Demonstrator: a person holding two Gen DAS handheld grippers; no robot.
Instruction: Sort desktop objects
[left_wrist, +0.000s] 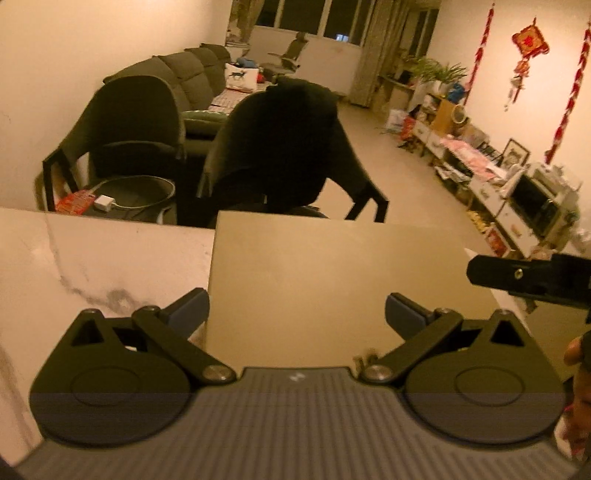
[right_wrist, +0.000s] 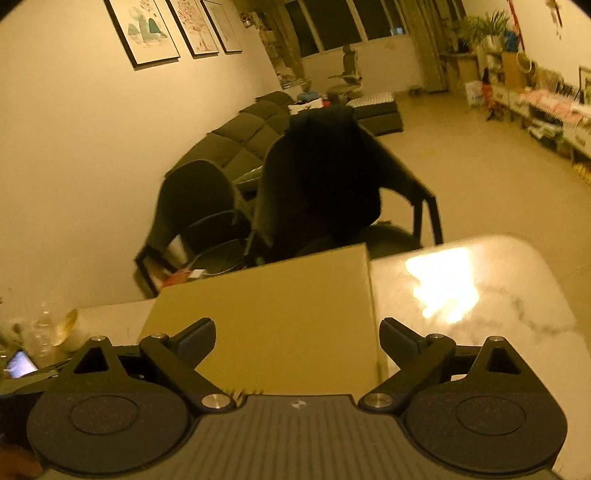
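Note:
A flat tan mat (left_wrist: 314, 280) lies on the white marble table (left_wrist: 92, 258). My left gripper (left_wrist: 297, 314) is open and empty, low over the mat's near edge, fingers wide apart. In the right wrist view the same mat (right_wrist: 280, 325) lies on the marble table (right_wrist: 480, 295). My right gripper (right_wrist: 297, 338) is open and empty above the mat's near part. Part of the right gripper (left_wrist: 532, 277) shows at the right edge of the left wrist view. No small desktop objects show on the mat.
Two dark chairs (left_wrist: 280, 147) stand behind the table's far edge, one holding a white charger (left_wrist: 103, 202) and cable. Glass items and a lit phone screen (right_wrist: 20, 363) sit at the table's left. A sofa (left_wrist: 192, 77) lies beyond.

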